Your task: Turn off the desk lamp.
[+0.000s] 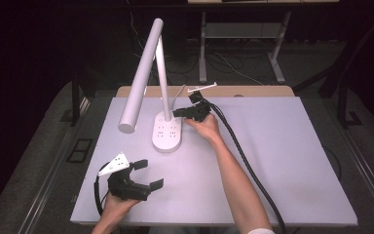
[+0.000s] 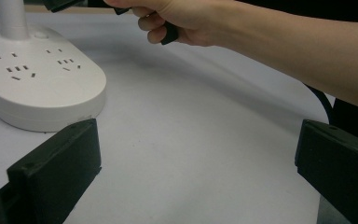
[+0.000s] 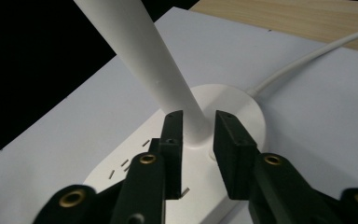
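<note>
Grippers first, from the left of the frame across. Low at the lower left of the high view we hold the left gripper [image 1: 148, 173], its black jaws spread wide and empty over the pale grey table mat [image 1: 282, 161]; in the left gripper view its own two jaws stand far apart at the bottom corners, with bare mat between them.

Up and to the right of it, near the middle of the high view, sits the white desk lamp with its oval socket-strip base [image 1: 167, 132]. Its slim round white stem [image 1: 163, 78] rises nearly upright from the back of that base, and a thicker white tube head [image 1: 140, 78] slants down toward the left.

Just right of the stem we hold the right gripper [image 1: 177, 112], pointing left at the foot of the stem. In the right gripper view the gripper [image 3: 198, 128] has its jaws narrowed to either side of the stem [image 3: 168, 88]; we cannot tell whether the pads touch it yet.

We judge that the coming move turns on this: the stem's long axis runs upward across the line of the jaws, so they bracket it squarely. The right hand is far nearer; the left gripper lies well apart.
</note>
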The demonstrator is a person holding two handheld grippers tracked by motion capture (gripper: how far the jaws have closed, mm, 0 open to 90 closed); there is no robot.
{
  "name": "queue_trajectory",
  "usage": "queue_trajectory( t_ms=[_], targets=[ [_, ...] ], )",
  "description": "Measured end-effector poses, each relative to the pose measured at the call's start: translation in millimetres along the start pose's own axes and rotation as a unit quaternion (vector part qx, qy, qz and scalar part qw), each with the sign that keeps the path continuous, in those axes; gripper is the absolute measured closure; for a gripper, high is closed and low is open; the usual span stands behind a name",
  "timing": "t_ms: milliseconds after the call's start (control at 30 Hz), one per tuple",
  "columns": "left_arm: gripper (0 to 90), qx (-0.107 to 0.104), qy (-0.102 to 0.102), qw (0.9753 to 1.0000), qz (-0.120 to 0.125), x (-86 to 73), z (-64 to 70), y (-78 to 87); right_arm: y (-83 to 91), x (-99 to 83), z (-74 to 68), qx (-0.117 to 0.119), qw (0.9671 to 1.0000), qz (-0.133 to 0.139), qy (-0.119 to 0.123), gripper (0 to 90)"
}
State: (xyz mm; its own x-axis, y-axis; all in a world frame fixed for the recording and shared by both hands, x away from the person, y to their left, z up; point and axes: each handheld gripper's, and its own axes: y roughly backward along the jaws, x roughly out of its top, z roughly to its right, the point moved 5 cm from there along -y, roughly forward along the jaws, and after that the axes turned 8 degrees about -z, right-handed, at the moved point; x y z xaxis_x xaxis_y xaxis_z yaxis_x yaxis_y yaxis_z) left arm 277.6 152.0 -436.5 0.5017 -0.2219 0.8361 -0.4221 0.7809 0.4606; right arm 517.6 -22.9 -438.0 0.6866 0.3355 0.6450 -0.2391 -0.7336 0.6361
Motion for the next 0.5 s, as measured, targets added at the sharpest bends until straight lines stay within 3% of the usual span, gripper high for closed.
queue_trajectory(
  t_ms=[233, 500],
  targets=[
    [0.0, -0.002, -0.002, 1.0000, 0.000, 0.2, 1.7, -0.7, -10.5, -3.5, 4.8, -0.007, 1.0000, -0.003, -0.004, 87.3],
    [0.0, 0.001, -0.003, 1.0000, 0.001, 0.3, 1.7, -0.1, -20.0, -5.1, 9.2, -0.009, 0.9999, -0.002, -0.005, 89.9]
  ],
)
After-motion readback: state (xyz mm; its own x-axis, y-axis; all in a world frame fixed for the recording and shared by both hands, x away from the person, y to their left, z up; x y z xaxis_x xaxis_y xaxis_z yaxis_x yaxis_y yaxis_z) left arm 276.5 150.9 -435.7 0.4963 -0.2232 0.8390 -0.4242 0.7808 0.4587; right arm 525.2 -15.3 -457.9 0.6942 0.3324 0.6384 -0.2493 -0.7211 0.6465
